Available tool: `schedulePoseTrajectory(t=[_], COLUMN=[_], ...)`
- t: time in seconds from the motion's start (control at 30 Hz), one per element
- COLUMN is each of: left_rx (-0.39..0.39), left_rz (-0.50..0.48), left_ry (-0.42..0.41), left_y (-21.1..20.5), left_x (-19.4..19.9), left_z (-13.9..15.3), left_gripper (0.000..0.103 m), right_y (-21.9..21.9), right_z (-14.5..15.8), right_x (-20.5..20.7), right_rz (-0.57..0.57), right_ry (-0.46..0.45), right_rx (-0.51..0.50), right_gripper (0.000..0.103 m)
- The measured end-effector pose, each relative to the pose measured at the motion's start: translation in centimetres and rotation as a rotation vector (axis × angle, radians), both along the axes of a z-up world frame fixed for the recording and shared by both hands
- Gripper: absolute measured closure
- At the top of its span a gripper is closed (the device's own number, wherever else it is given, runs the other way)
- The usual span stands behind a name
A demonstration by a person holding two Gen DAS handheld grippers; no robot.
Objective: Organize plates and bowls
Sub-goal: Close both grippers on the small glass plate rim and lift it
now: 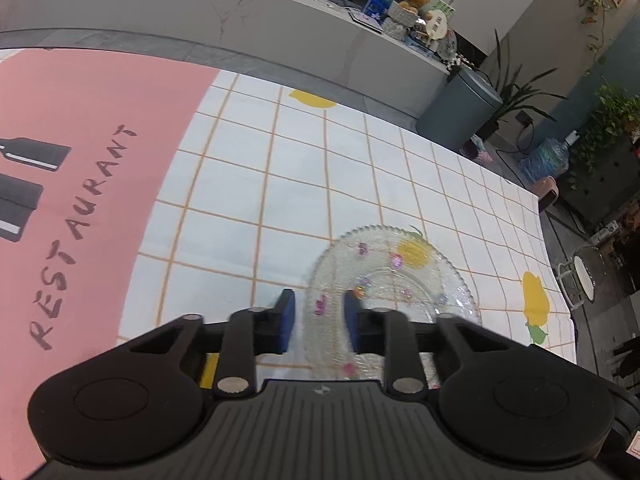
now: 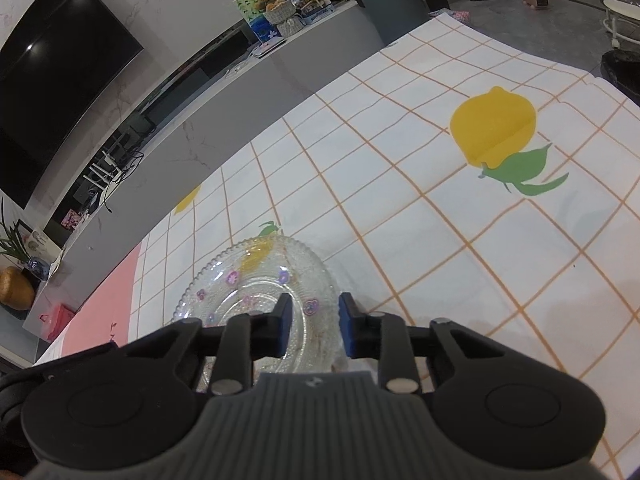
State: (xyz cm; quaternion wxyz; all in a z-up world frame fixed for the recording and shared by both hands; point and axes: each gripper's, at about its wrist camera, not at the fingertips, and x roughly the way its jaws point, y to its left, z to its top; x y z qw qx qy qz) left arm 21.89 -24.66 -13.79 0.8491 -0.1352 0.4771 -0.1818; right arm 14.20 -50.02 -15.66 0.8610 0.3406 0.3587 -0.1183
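A clear glass plate (image 1: pixel 400 276) with a beaded rim and small purple flowers lies on the checked lemon tablecloth (image 1: pixel 260 184). My left gripper (image 1: pixel 319 320) straddles the plate's left rim, and its blue pads (image 1: pixel 289 320) close on the glass from both sides. In the right wrist view the same kind of glass plate (image 2: pixel 248 280) lies low in the frame. There my right gripper (image 2: pixel 315 326) has the plate's right rim between its blue pads (image 2: pixel 347 330), one inside the dish and one outside. I cannot tell whether the plate rests on the cloth or is lifted.
A pink mat (image 1: pixel 80 128) lettered RESTAURANT covers the table to the left of the plate. The tablecloth (image 2: pixel 460 220) stretches on to the right, up to the table's far edge. Beyond it stand a grey counter (image 1: pixel 240 20) and a grey bin (image 1: pixel 460 108).
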Motion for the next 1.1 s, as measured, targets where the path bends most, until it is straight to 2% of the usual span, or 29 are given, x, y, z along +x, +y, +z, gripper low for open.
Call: schedulePoseTrajectory(t=[0.13,0.47,0.8,1.1], left_rx=[0.047,0.063,0.061,0.015], left_rz=[0.01,-0.001,0.004,0.045], left_ry=[-0.003,-0.03,-0.057,-0.102], left_y=[-0.3,0.3,2.0,5.2], left_x=[0.0,-1.4,-4.4,-8.1], left_z=[0.2,1.5,3.6,6.5], left_gripper=[0.087,0.091,0.091,0.091], right_y=[-0.1,0.4,1.7,4.2], right_z=[0.0,0.9,2.8,4.7], right_x=[-0.2,-1.5,-3.9,-7.2], right_rz=[-0.019,-0.023,-0.007,0.006], right_ry=[0.008,0.021,0.018,0.002], right_rx=[0.015,0.043,0.052,0.082], right_gripper=[0.094,0.097,0.097,0.096])
